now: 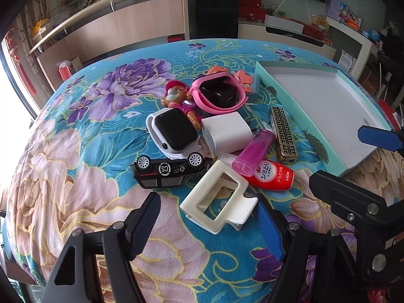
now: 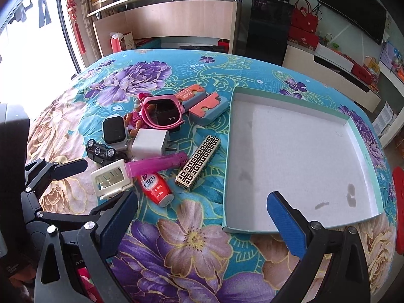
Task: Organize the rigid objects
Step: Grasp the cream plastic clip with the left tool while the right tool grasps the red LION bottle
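A pile of small items lies on the floral cloth: a cream hair clip, a black toy car, a white smartwatch, a white charger, a pink lighter, a red LION bottle, a patterned gold case, a pink watch and a dog figure. An empty teal tray sits to the right. My left gripper is open just before the hair clip. My right gripper is open and empty, at the tray's near-left corner.
Two orange-and-blue blocks lie behind the pile. The cloth's edge curves away on the left. A wooden counter, a black cabinet and low white shelves stand beyond the surface.
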The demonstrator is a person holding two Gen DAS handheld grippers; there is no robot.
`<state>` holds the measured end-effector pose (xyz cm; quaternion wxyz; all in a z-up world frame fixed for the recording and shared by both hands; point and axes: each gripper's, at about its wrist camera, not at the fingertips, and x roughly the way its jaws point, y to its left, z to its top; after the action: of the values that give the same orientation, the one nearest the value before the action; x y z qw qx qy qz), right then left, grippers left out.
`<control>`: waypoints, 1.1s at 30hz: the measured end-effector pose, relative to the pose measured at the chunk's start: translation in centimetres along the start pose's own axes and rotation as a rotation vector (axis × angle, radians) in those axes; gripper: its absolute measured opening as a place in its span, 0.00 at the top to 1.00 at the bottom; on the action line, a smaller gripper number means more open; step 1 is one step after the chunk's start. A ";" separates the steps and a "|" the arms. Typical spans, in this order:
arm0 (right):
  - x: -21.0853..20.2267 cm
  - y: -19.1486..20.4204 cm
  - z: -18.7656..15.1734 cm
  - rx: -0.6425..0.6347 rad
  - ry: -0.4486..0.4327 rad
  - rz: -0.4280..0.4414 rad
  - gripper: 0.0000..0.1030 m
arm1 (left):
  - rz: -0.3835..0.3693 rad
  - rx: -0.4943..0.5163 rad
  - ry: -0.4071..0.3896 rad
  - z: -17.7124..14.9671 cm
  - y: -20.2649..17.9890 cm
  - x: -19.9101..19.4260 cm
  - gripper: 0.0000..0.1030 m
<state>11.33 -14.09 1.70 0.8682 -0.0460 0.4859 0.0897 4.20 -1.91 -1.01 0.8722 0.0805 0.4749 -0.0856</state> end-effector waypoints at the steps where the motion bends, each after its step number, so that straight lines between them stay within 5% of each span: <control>1: 0.2 0.1 0.0 0.000 0.004 0.009 0.01 | -0.017 0.002 -0.001 0.0 0.0 0.0 0.32; 4: 0.8 0.1 0.2 0.002 0.014 0.024 0.01 | -0.058 0.007 -0.012 0.0 -0.2 -0.1 0.43; 16: 2.8 0.5 0.7 -0.015 0.057 0.071 0.03 | -0.075 -0.044 -0.003 -0.7 1.4 -0.6 0.43; 33: 2.4 1.9 1.5 -0.090 0.057 0.057 0.35 | -0.062 -0.071 0.026 -1.6 3.6 -0.2 0.43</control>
<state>13.39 -11.68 0.46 0.8482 -0.0737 0.5068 0.1350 3.60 1.99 -1.52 0.8651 0.0359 0.4913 -0.0949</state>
